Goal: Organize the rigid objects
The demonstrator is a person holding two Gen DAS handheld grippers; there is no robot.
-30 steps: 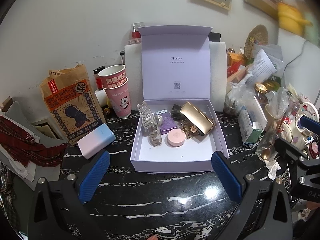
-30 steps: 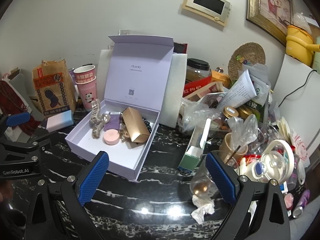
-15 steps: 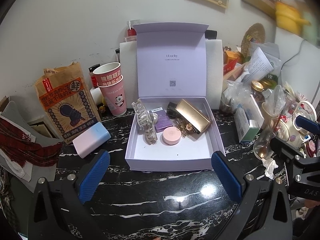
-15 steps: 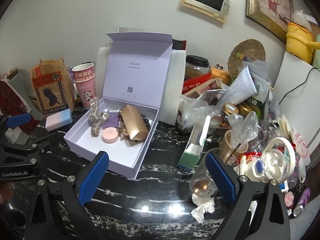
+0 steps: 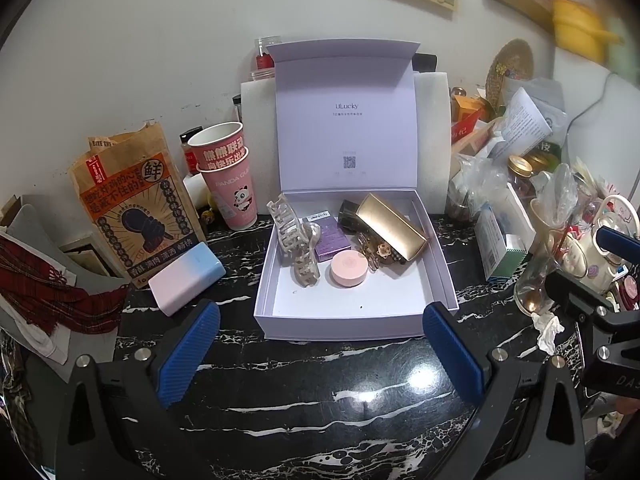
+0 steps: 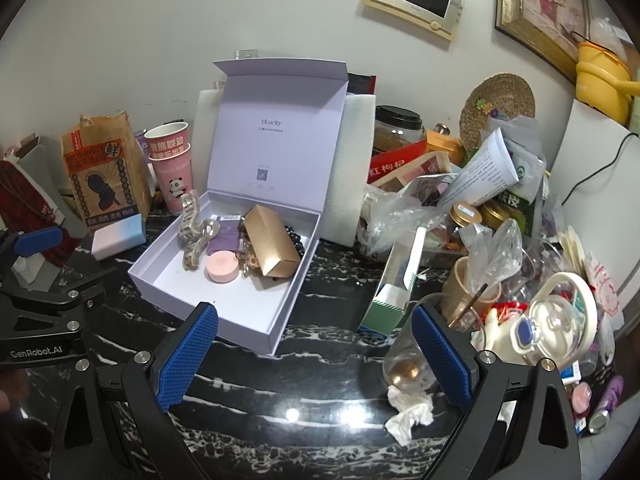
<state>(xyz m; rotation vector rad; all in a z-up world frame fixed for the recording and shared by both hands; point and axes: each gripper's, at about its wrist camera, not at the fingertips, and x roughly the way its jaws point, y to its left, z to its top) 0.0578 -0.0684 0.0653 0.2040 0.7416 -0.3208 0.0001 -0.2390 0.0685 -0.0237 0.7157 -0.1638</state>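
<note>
Rigid objects already lie in the lavender box [image 5: 352,308], which sits open on the black marbled bench [image 5: 320,380] with its lid upright: a translucent hair claw [image 5: 294,240], a purple carton [image 5: 330,238], a pink round case [image 5: 349,268] and a gold box [image 5: 392,226]. A pink-and-blue block [image 5: 186,280] rests on the bench just left of the box, seemingly the likeliest piece left to gather.

Both the left gripper [image 5: 320,354] and the right gripper [image 6: 314,354] hang with jaws spread wide and empty, short of the box. A good pick would probably span the block across its narrow faces, lift it straight, and set it in the bare front of the box.

Under the gold box, small brown trinkets and dark beads are partly hidden and hard to identify. Clutter at the right overlaps too much to sort out.
</note>
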